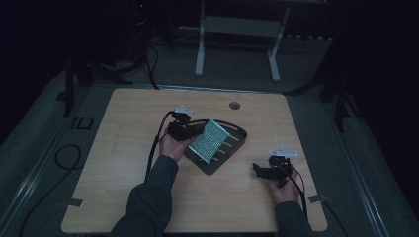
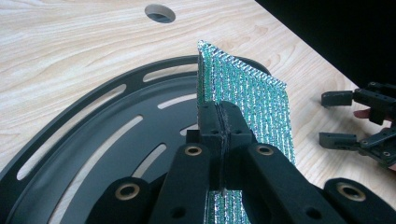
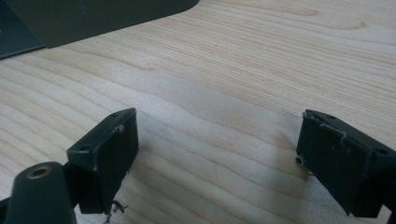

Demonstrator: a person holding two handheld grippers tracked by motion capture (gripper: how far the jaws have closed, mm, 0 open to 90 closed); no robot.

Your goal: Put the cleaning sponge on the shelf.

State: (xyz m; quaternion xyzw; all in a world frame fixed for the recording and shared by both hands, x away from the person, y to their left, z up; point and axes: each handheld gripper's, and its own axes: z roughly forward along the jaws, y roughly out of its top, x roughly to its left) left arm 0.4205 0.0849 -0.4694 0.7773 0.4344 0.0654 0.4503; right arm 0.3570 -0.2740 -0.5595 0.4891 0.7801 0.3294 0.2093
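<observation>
The left gripper has its jaws pressed tight together on the near edge of a thin, glittery green sheet, holding it up on edge above a dark slotted tray. From the high view the sheet sits tilted over the middle of the tray, which lies near the centre of the wooden table.

The sheet looks light and fairly stiff: it stands out from the jaws without drooping, though its far corner bends a little. I'd guess it is a foil-like or woven mat, so it could crease if squeezed mid-span or twisted. Its shiny face may be slippery, so a grip close in on an edge, as now, seems the safest hold. A second hold on the opposite edge would steady it.

The right gripper hovers low over bare table, well apart from the tray, with its jaws spread wide and nothing between them.
</observation>
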